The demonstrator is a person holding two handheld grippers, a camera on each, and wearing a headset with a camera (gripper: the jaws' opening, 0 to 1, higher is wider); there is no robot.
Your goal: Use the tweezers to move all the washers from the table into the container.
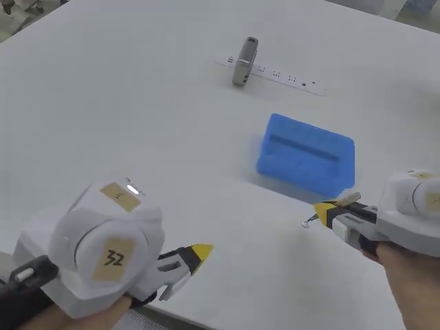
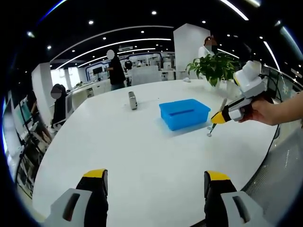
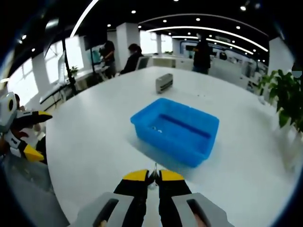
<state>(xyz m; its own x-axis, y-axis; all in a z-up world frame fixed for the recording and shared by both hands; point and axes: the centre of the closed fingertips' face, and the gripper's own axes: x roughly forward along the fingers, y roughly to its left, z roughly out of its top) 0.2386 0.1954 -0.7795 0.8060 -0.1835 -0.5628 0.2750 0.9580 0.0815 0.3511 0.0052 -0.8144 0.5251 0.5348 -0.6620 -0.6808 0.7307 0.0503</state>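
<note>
The blue container (image 1: 306, 157) sits open on the white table (image 1: 137, 124), right of centre. My right gripper (image 1: 326, 211) hovers just in front of the container's near right corner. It is shut on thin metal tweezers (image 1: 311, 219) whose tip points down at the table. In the right gripper view the jaws are closed on the tweezers (image 3: 155, 168), with the container (image 3: 175, 130) right ahead; a few small specks lie on its floor. My left gripper (image 1: 189, 268) is held at the near left edge. It is open (image 2: 156, 177) and holds nothing. I cannot make out any washer on the table.
A white power strip (image 1: 278, 74) lies at the far side of the table with a grey device (image 1: 244, 60) standing on it. People stand and sit at desks in the background (image 2: 113, 71). A potted plant (image 2: 215, 66) grows beyond the table's far right.
</note>
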